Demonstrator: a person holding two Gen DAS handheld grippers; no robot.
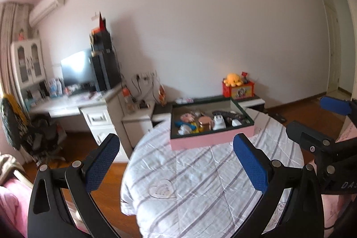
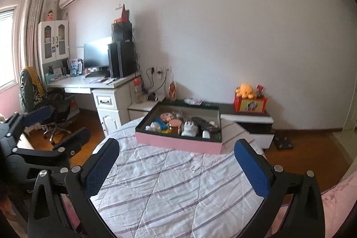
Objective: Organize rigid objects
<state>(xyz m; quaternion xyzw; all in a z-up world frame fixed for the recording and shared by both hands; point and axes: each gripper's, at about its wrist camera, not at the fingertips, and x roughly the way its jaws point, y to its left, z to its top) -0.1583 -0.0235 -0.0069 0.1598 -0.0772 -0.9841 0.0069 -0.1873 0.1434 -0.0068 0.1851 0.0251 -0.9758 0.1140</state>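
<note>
Hovering above the bed [image 1: 200,182], the left hand-held gripper [image 1: 176,162] has its blue-padded fingers [image 1: 101,162] spread wide with nothing between them. The right hand-held gripper [image 2: 178,167] is likewise wide open and empty, over the same striped quilt.

The pink box [image 1: 209,141] sits on the far end of the bed, ahead of both grippers and well apart from them. From the left wrist view it lies slightly right of centre, between the finger lines; from the right wrist view it lies near centre, its long side turned at an angle. Its interior is dark-lined.

Contents: a white plug adapter [image 1: 218,123], a round copper-coloured lid or tin [image 1: 204,121], a white figure with blue and yellow pieces [image 1: 186,127], a pink patterned item [image 1: 187,117], a dark remote-like object [image 2: 202,123], and a small white block [image 2: 206,134]. They lie crowded and touching; exact identities are hard to make out at this range.

The right gripper shows at the right edge of the left view [image 1: 312,124], partly cut off; the left gripper shows at the left edge of the right view [image 2: 55,126]. The near box wall hides the items' lower parts. Behind the bed: a low cabinet [image 2: 252,118] carrying a yellow plush toy [image 2: 245,90] on a red box [image 2: 250,105], and a desk [image 2: 89,81] with a monitor [image 2: 97,55].
</note>
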